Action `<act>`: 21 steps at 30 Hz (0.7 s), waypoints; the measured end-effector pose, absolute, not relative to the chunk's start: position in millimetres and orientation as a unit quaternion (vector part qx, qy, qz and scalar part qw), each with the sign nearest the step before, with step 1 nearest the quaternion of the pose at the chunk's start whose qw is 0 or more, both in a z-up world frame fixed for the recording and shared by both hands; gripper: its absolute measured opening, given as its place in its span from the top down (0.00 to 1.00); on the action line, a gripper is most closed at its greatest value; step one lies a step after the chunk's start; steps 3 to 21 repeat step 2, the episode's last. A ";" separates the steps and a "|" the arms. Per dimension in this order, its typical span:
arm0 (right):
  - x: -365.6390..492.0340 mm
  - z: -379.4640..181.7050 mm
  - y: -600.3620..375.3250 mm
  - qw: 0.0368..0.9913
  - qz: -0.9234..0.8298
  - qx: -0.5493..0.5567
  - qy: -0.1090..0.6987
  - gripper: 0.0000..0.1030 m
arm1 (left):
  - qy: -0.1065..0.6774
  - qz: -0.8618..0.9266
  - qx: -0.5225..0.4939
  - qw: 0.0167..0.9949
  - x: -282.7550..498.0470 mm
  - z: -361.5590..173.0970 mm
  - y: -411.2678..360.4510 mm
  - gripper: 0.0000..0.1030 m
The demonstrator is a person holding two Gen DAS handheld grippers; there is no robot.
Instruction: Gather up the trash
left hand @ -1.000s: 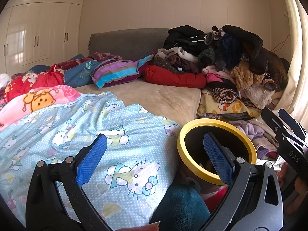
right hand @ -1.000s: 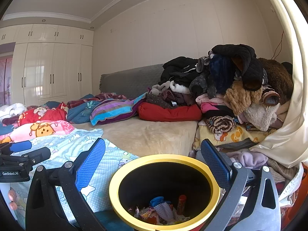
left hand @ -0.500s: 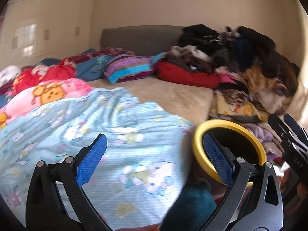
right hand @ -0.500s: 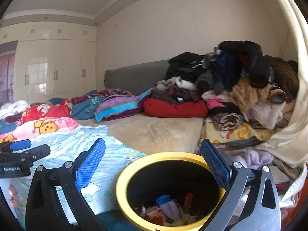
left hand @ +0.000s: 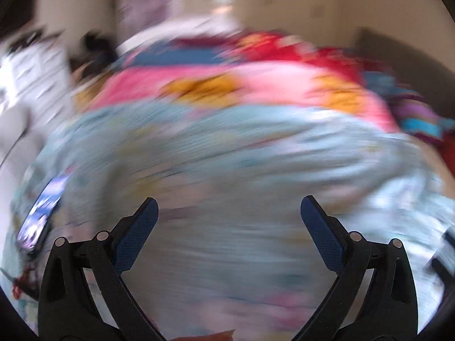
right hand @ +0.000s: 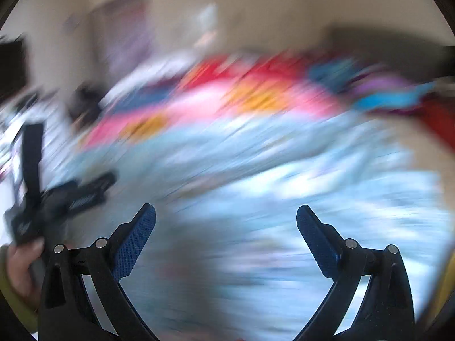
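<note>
Blur everywhere; both hand-held grippers, left [left hand: 229, 221] and right [right hand: 226, 227], spread over blue blanket [left hand: 227, 156].

Heavy blur here: the light-blue blanket [left hand: 227, 156] shows only faint smeared print. Behind it, a pink blanket [left hand: 256, 85] with orange patches, then red bedding [left hand: 284, 45]. Both claws, left [left hand: 229, 207] and right [right hand: 226, 213], are black with blue textured pads.

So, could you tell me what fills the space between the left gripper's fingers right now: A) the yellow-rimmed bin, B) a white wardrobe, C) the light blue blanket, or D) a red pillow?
C: in the left wrist view the left gripper is open, and only the blurred light blue blanket shows between its fingers.
</note>
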State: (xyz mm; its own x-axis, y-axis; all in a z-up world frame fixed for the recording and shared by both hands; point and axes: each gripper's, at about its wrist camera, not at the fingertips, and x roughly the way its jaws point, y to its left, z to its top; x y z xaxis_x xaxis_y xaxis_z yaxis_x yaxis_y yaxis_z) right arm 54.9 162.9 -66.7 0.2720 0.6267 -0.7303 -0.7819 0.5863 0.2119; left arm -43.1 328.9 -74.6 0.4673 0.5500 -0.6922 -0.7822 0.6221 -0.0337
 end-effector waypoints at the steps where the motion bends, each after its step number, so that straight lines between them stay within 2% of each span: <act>1: 56.1 -76.9 183.6 0.785 0.442 -0.099 0.423 0.06 | 0.338 0.412 -0.184 0.826 -47.4 -83.0 344.3 0.11; 2: 55.5 -86.9 206.0 0.787 0.440 -0.105 0.419 0.06 | 0.348 0.429 -0.201 0.809 -54.3 -96.3 363.0 0.11; 21: 55.5 -86.9 206.0 0.787 0.440 -0.105 0.419 0.06 | 0.348 0.429 -0.201 0.809 -54.3 -96.3 363.0 0.11</act>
